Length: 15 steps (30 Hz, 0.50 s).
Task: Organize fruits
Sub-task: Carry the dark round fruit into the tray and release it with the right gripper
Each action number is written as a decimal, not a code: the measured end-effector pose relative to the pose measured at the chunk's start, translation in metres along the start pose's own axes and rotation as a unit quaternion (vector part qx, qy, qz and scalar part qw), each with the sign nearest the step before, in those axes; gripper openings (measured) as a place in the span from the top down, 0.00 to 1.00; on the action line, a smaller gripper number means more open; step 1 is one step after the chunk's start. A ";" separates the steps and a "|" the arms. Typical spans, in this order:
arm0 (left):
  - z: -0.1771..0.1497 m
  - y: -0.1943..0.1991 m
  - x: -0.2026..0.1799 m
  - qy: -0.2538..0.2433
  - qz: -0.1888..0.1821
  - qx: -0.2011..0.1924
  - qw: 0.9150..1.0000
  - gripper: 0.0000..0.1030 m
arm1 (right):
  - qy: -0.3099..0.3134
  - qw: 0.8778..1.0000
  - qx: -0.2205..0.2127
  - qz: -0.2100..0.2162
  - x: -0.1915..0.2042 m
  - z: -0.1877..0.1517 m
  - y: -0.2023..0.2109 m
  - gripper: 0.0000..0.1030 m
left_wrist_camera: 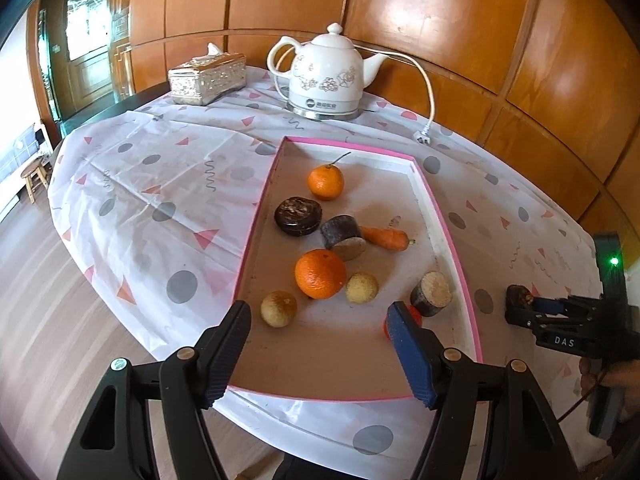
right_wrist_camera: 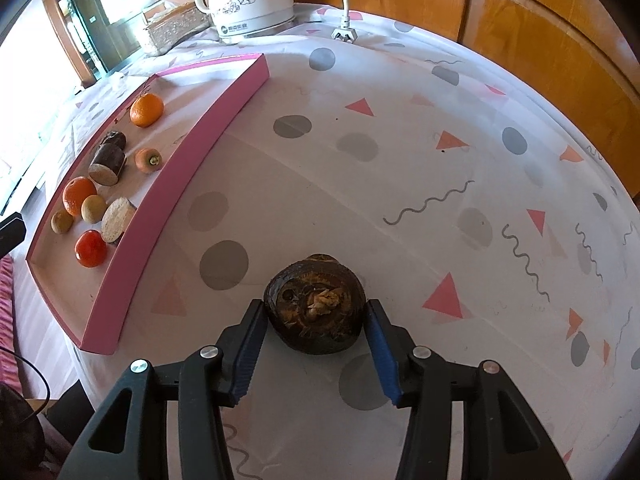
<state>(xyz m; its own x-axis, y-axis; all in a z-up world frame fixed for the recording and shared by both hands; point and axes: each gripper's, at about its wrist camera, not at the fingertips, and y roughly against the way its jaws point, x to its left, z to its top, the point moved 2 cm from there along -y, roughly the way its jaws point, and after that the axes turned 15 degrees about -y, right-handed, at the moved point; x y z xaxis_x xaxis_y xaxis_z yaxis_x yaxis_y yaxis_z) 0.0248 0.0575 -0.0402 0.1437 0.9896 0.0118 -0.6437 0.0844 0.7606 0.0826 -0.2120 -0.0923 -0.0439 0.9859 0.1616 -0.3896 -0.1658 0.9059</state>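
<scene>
A pink-rimmed tray point(left_wrist_camera: 448, 216) point(right_wrist_camera: 168, 184) lies on the table and holds two oranges point(left_wrist_camera: 320, 274) point(left_wrist_camera: 326, 181), a carrot point(left_wrist_camera: 388, 238), two small yellowish fruits point(left_wrist_camera: 279, 308), a red fruit point(right_wrist_camera: 91, 254) and several dark cut pieces point(left_wrist_camera: 298, 216). My left gripper point(left_wrist_camera: 320, 320) is open and empty over the tray's near end. A dark round fruit point(right_wrist_camera: 316, 304) point(left_wrist_camera: 519, 297) lies on the cloth right of the tray. My right gripper point(right_wrist_camera: 316, 312) point(left_wrist_camera: 520, 308) straddles it, its pads at the fruit's sides; I cannot tell if they grip.
A white kettle point(left_wrist_camera: 324, 76) with cord and plug point(left_wrist_camera: 423, 138) stands at the back of the table, a silver tissue box point(left_wrist_camera: 206, 78) to its left. A patterned cloth point(right_wrist_camera: 440, 184) covers the round table. Wood panelling stands behind; floor lies below on the left.
</scene>
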 end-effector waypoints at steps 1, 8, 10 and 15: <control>-0.001 0.000 0.002 0.004 0.004 0.001 1.000 0.31 | -0.004 1.000 -0.001 -0.001 0.000 -0.001 0.000 0.51; -0.005 0.002 0.015 0.026 0.022 0.002 0.999 0.31 | -0.015 1.000 -0.006 -0.011 0.004 -0.005 0.000 0.52; -0.006 0.003 0.018 0.029 0.026 0.001 0.999 0.29 | -0.020 1.000 -0.006 -0.007 0.005 -0.008 0.001 0.52; -0.008 0.005 0.027 0.045 0.036 -0.003 0.998 0.28 | -0.016 1.000 -0.004 0.008 0.015 -0.015 0.005 0.52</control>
<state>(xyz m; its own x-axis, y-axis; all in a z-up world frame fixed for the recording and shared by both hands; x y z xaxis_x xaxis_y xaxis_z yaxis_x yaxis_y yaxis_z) 0.0194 0.0858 -0.0410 0.0283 0.9996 0.0073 -0.6546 0.0130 0.7559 0.0662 -0.1977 -0.0912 -0.0218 0.9818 0.1888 -0.3963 -0.1819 0.8999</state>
